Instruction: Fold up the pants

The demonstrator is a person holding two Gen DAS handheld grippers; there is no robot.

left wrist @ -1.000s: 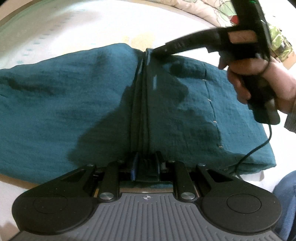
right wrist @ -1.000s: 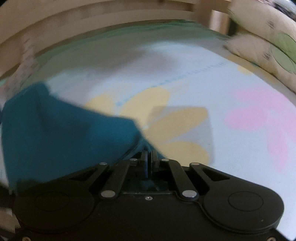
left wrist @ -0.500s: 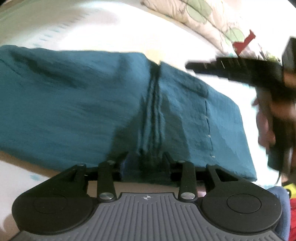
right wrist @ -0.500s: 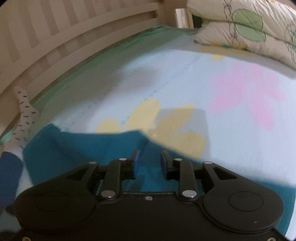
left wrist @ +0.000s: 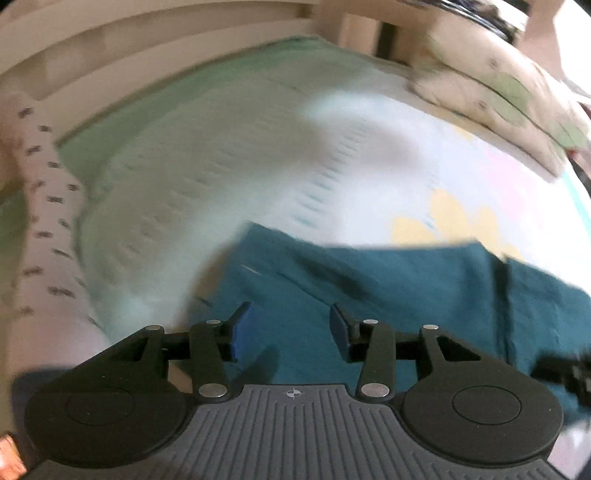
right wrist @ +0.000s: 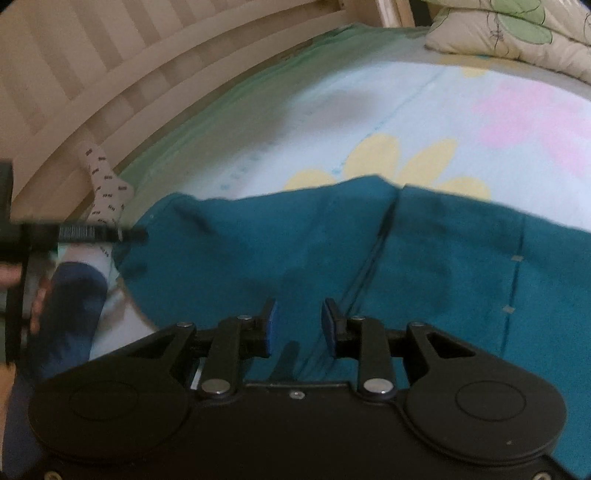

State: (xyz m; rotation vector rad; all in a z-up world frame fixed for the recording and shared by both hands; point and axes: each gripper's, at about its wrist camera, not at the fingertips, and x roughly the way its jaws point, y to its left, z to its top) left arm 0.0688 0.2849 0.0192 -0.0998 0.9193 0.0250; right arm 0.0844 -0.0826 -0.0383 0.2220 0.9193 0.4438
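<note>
Jaws of the left gripper (left wrist: 284, 328) have just been opening and stand apart, empty, above the teal pants (left wrist: 406, 288). Right gripper (right wrist: 298, 325) has opened too, gripping nothing, pants (right wrist: 258, 251) below.

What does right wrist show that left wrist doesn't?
Right wrist only: sharp view of the pants' centre seam, the pale stitch line, and the left gripper's fingers reaching in from the side.
Left wrist only: the right gripper's tip at its edge; heavy motion blur.
Both: teal pants on the floral sheet, patterned sock, pillow, own jaws open with nothing between them.
</note>
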